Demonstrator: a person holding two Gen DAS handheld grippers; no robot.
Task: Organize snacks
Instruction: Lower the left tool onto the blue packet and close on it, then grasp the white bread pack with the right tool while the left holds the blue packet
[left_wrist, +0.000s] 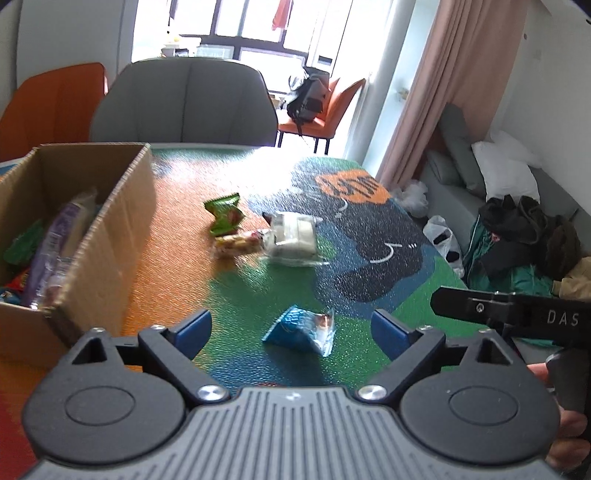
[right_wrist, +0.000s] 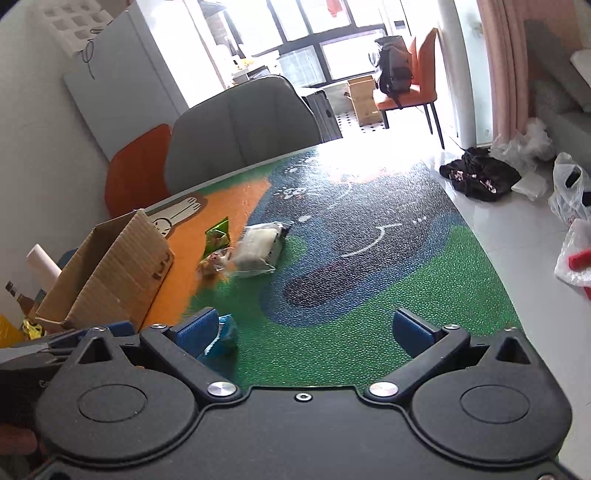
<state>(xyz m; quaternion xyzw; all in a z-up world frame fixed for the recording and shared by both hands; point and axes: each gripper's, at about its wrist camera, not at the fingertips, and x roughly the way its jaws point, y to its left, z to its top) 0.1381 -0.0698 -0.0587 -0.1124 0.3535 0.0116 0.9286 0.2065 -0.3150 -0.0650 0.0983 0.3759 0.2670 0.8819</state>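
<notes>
A blue snack packet (left_wrist: 301, 329) lies on the patterned table mat, right between the spread fingers of my left gripper (left_wrist: 291, 330), which is open and not touching it. Farther off lie a green packet (left_wrist: 224, 214), a yellow-orange snack (left_wrist: 236, 244) and a clear bag with white contents (left_wrist: 293, 234). The cardboard box (left_wrist: 122, 206) at left holds several snacks, among them a purple pack (left_wrist: 55, 243). My right gripper (right_wrist: 316, 332) is open over bare green mat; the blue packet (right_wrist: 223, 334) shows just behind its left finger. The same box (right_wrist: 110, 269) stands to the left.
A grey chair (left_wrist: 184, 103) and an orange chair (left_wrist: 51, 107) stand behind the table. The table's right edge (right_wrist: 495, 258) drops to a tiled floor with plastic bags (right_wrist: 570, 192) and dark clothes (right_wrist: 480, 175). The right gripper's side (left_wrist: 509, 312) juts in at the right of the left wrist view.
</notes>
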